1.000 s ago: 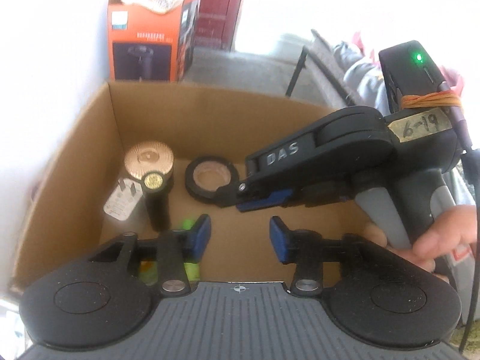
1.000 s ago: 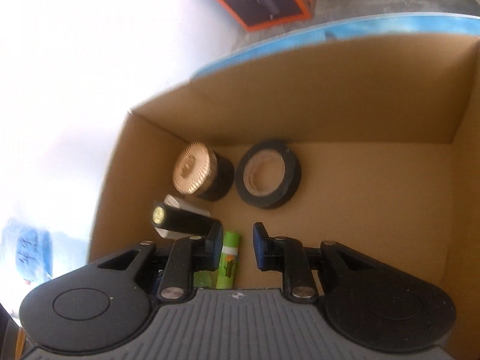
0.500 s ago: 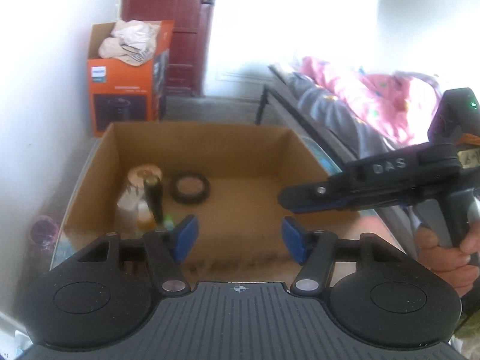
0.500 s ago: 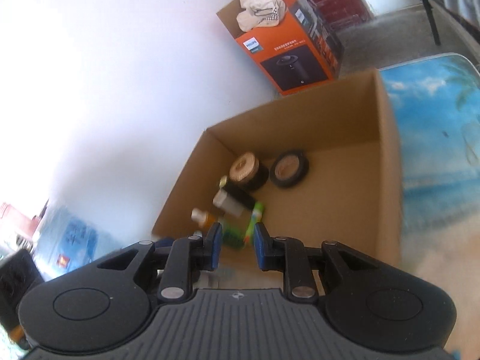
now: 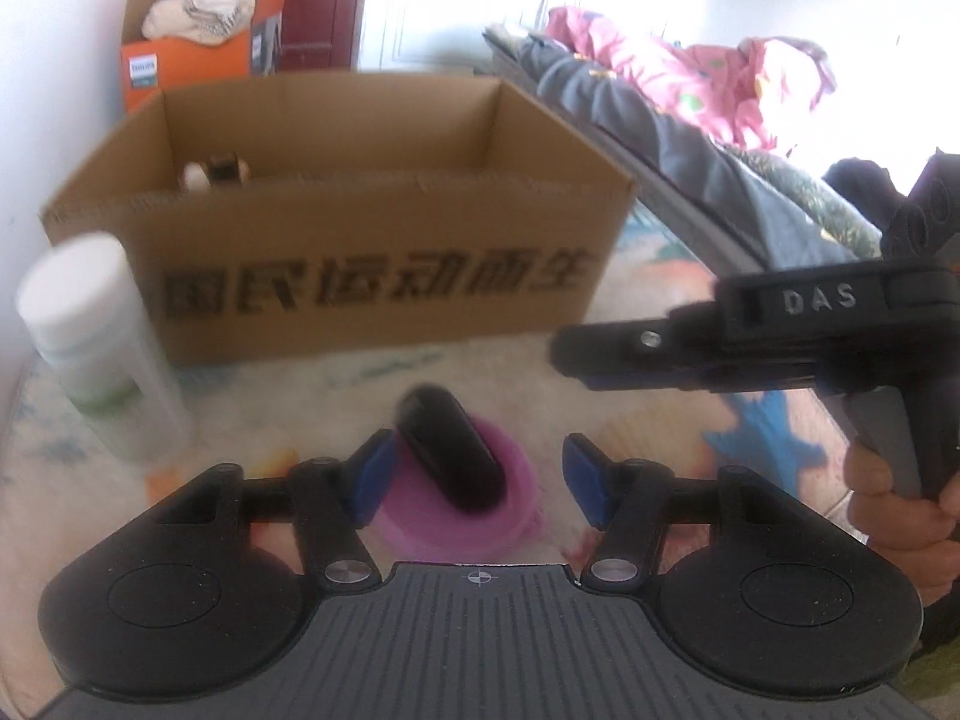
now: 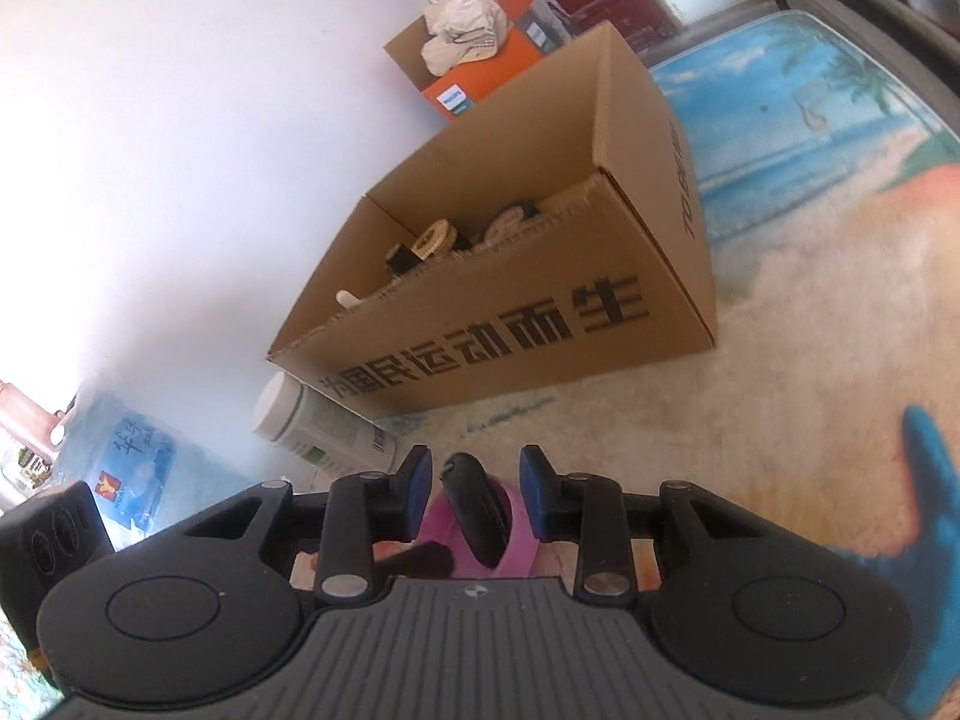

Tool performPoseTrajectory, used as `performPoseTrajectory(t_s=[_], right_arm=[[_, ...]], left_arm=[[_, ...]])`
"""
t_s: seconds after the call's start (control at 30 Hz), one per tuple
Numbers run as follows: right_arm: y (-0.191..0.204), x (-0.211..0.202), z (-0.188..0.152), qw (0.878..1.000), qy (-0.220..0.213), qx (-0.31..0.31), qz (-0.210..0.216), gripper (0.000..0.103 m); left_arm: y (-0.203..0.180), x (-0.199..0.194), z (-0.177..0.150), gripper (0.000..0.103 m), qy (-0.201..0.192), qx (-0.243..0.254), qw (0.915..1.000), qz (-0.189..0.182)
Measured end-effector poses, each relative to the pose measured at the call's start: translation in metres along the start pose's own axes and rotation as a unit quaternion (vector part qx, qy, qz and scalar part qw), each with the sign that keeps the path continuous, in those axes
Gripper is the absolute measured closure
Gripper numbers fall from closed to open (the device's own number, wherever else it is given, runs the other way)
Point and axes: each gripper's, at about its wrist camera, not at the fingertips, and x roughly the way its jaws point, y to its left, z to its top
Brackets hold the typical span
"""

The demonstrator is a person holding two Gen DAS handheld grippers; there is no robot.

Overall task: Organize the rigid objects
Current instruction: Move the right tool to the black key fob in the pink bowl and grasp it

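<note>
Inside, the cardboard box (image 6: 516, 330) holds tape rolls (image 6: 510, 219).

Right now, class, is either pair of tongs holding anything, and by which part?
Nothing is held. The black oblong object on the pink dish lies between the opening right tongs, untouched. The left tongs, closing, are empty.

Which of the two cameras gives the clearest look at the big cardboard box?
The right wrist view: the cardboard box is sharp there, its printed side readable and some contents visible over the rim. In the left wrist view the box faces the camera squarely but is blurred.
</note>
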Motion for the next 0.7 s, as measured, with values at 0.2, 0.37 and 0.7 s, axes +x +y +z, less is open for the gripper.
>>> performPoseTrajectory(t_s=[0.2, 0.37, 0.7], right_arm=[[0.005, 0.025, 0.002, 1.0, 0.012, -0.009, -0.003, 0.065], [0.006, 0.052, 0.007, 1.0, 0.023, -0.015, 0.005, 0.063], [0.01, 0.068, 0.005, 0.998, 0.053, -0.016, 0.026, 0.063]], left_arm=[[0.0, 0.018, -0.006, 0.05, 0.012, -0.008, 0.9999, 0.006], [0.005, 0.025, -0.003, 0.053, 0.019, -0.025, 0.9994, 0.011], [0.005, 0.026, -0.003, 0.057, 0.017, -0.033, 0.9992, 0.015]])
